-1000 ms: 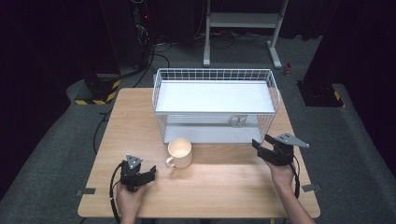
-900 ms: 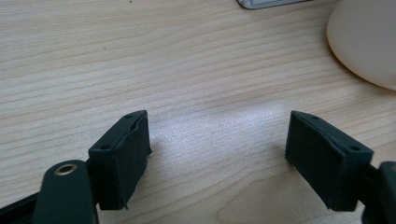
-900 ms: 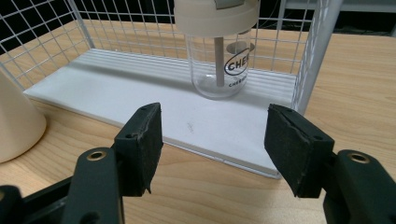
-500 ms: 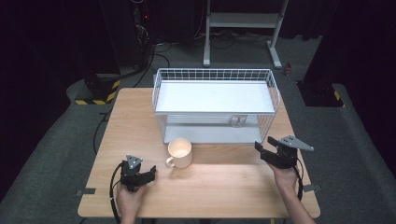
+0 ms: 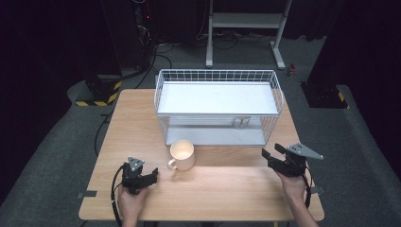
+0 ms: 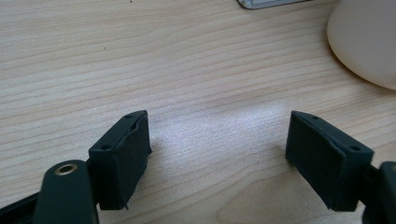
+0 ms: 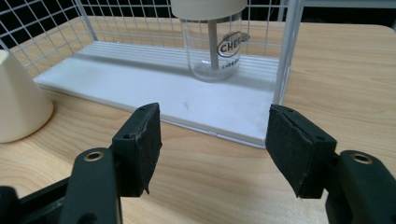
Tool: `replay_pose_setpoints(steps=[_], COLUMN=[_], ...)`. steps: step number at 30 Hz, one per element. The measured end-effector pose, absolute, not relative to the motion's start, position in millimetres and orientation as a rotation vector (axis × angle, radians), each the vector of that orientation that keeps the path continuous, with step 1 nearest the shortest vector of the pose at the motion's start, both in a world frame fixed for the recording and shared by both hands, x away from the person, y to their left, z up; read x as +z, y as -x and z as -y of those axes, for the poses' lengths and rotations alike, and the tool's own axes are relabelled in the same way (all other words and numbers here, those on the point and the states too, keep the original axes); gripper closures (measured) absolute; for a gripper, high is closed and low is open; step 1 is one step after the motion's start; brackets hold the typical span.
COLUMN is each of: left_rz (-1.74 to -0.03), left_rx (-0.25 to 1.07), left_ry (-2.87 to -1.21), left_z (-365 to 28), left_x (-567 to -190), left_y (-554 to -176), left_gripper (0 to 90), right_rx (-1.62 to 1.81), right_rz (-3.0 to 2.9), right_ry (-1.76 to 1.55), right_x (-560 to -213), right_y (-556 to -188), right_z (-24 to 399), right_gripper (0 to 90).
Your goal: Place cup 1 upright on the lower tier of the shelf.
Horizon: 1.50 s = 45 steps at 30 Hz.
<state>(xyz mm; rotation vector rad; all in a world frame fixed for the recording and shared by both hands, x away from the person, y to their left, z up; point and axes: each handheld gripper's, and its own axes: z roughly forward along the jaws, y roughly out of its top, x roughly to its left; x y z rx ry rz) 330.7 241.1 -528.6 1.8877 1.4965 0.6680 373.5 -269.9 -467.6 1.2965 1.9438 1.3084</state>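
On lower rack (image 5: 213, 137) shelf: glass jar (image 7: 212, 44) | mug (image 5: 182, 154) empty | both jaws wide, unladen

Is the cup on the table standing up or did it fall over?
Standing up. The cream mug sits on its base on the table, its open mouth facing up, handle out to the side.

tongs (image 6: 217, 158) spread, empty; wooden table (image 6: 140, 56) beneath; cream mug (image 6: 366, 39) upper right
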Motion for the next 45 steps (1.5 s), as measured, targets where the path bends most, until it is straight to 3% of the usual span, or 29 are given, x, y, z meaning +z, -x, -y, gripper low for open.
replay_pose_setpoints(steps=[24,45], left_rz=[-1.496,-1.495], left_rx=[0.668,0.67], left_ry=[-1.888,-1.886], left_z=[-241,-241], left_x=[-529,-529], left_y=[-331,-331], left_gripper=[22.0,22.0], right_rx=[1.2,1.01], right_rz=[-1.993,-2.109], right_ry=[-1.323,-1.337], right_x=[-495,-512], right_y=[-354,-361], right_z=[281,279], right_gripper=[34.6,30.3])
